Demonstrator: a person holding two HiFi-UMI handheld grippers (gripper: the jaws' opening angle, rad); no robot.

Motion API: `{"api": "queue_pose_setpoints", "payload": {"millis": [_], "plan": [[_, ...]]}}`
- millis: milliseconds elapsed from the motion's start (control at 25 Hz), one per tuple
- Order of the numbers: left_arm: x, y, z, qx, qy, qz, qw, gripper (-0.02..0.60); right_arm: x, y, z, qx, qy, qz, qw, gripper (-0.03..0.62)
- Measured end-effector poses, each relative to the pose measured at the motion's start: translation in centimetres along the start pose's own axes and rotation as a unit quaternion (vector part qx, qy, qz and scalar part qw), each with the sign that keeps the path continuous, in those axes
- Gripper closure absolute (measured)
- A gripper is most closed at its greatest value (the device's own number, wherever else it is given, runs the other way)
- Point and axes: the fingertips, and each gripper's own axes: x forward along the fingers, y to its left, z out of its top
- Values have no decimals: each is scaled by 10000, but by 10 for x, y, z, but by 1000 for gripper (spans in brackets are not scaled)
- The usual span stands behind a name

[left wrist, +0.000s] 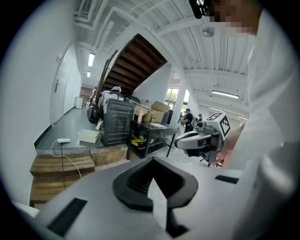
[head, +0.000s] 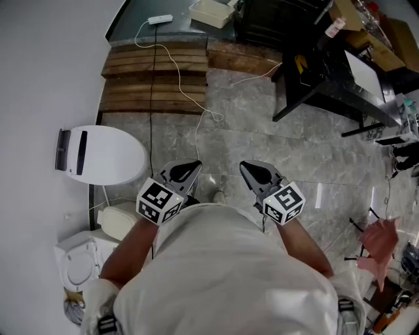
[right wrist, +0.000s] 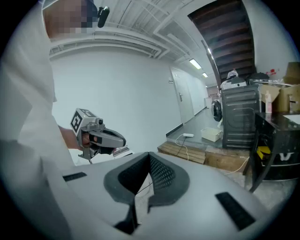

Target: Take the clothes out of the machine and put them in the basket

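Marker cubes [head: 159, 199] top left gripper [head: 195, 166] and right gripper [head: 245, 167].

head view: steeply down | gripper views: forward, low | all share wooden platform [head: 154, 78] [left wrist: 47, 178] [right wrist: 183, 153]

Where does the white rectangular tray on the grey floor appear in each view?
Head view: the white rectangular tray at the top edge, near the middle.
Left gripper view: the tray left of centre, beside a dark cabinet.
Right gripper view: the tray right of centre, at mid height.
Shared landmark: the wooden plank platform, near it in all three.
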Motion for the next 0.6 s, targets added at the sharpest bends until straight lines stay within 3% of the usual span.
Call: {"api": "queue_pose_setpoints", "payload": {"millis": [360,560,600], "plan": [[26,-56,-5,-197,-39,139,9997,584,-38,-21,-20,-18,15,329,9995,591],[29,-72,-4,-183,18,245,9995,584,-52,-24,-13,-108,-305,419,9986,589],[29,-74,-3,-174,32,263,9995,584,-54,-25,-12,-111,-358,430,9984,565]]}}
